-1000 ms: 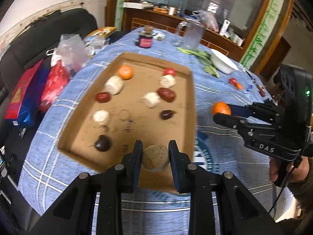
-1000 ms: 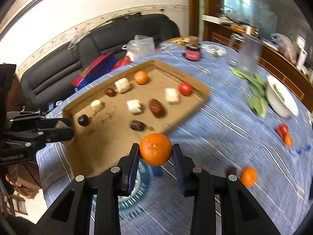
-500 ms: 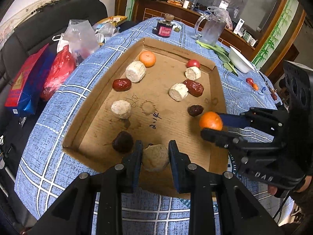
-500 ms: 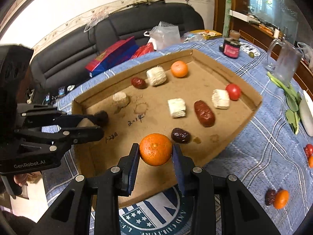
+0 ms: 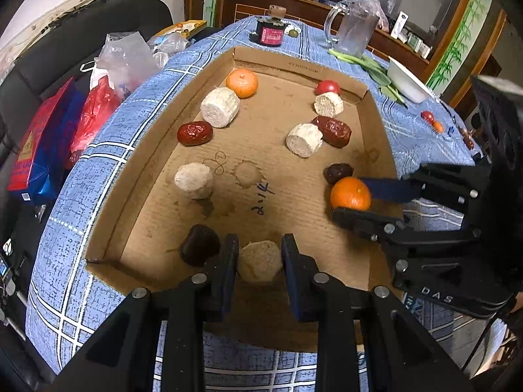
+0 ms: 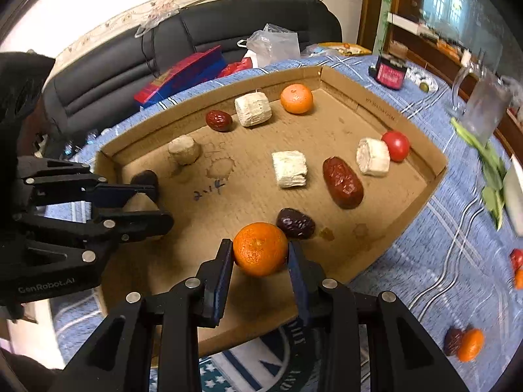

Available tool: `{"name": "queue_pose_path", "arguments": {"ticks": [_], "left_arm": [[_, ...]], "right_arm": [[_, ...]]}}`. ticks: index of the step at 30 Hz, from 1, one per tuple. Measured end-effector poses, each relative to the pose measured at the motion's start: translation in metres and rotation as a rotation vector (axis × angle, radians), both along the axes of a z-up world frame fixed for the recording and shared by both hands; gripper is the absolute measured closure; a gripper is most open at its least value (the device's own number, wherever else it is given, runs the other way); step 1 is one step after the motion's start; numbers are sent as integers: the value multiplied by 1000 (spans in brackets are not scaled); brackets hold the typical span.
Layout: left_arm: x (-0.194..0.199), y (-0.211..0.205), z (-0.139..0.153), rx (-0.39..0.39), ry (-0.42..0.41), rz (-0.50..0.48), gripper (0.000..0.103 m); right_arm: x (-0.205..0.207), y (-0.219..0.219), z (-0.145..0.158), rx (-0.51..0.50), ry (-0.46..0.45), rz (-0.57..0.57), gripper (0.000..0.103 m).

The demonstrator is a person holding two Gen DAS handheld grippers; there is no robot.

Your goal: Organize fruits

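Left gripper (image 5: 259,254) clamped on pale chunk (image 5: 260,260), right gripper (image 6: 260,258) clamped on orange (image 6: 260,249), both over cardboard tray (image 5: 376,124). Underneath, blue plaid tablecloth (image 5: 108,134); beyond the tips, black sofa (image 6: 209,32) and wooden sideboard (image 5: 294,3).

A round table (image 5: 108,137) under a blue plaid cloth carries a shallow cardboard tray (image 5: 376,121) directly ahead of both claws. Beyond it stand a dark jar (image 5: 269,32) and a clear pitcher (image 5: 354,29) — with leafy greens (image 6: 483,156) and loose small fruits (image 6: 467,344) right of the right claw.
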State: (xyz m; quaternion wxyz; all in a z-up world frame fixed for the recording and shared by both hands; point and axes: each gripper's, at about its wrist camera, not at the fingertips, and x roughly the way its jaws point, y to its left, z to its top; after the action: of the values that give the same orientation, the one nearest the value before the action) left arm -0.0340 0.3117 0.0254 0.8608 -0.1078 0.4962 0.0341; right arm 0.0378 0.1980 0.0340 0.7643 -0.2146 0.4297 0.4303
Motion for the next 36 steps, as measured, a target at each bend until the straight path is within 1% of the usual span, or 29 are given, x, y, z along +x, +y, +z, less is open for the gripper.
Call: {"name": "queue_pose_path", "arguments": {"ticks": [10, 11, 13, 14, 15, 19, 21, 24, 28, 29, 30, 31, 32, 33, 35, 36], "left_arm": [[6, -5, -5, 18, 15, 5, 77], [6, -4, -5, 18, 14, 5, 76], [7, -4, -5, 19, 16, 4, 69], [6, -5, -5, 22, 15, 4, 63], [6, -5, -5, 26, 14, 5, 61], [4, -6, -4, 25, 13, 0, 61], [3, -6, -3, 28, 11, 0, 54], [0, -8, 1, 26, 1, -5, 48], [-6, -10, 9, 40, -18, -11, 44], [-8, -10, 12, 40, -21, -7, 42], [-11, -9, 14, 38, -28, 1, 38], [-15, -8, 18, 36, -43, 13, 35], [-20, -7, 21, 38, -55, 25, 31], [-26, -6, 25, 45, -69, 51, 28], [-37, -5, 31, 47, -86, 98, 27], [-43, -5, 34, 42, -100, 120, 27]], "right_arm": [[7, 1, -2, -37, -29, 2, 66], [7, 1, -2, -36, -30, 1, 65], [8, 0, -2, -31, -27, -4, 65], [8, 0, -2, -31, -26, -7, 65], [7, 1, -2, -33, -27, -10, 65], [4, 1, -1, -34, -39, -12, 58], [2, 0, 1, -34, -49, -17, 56], [-1, -6, 6, -24, -57, -31, 56], [-5, -16, 17, -13, -67, -65, 56], [-6, -19, 20, -8, -68, -77, 56], [-8, -23, 24, -2, -68, -95, 56], [-10, -29, 28, 1, -64, -119, 53], [-12, -33, 30, 2, -62, -132, 48], [-14, -38, 33, -2, -63, -154, 45], [-22, -52, 39, -6, -63, -203, 38], [-26, -57, 41, -5, -54, -220, 36]]}}
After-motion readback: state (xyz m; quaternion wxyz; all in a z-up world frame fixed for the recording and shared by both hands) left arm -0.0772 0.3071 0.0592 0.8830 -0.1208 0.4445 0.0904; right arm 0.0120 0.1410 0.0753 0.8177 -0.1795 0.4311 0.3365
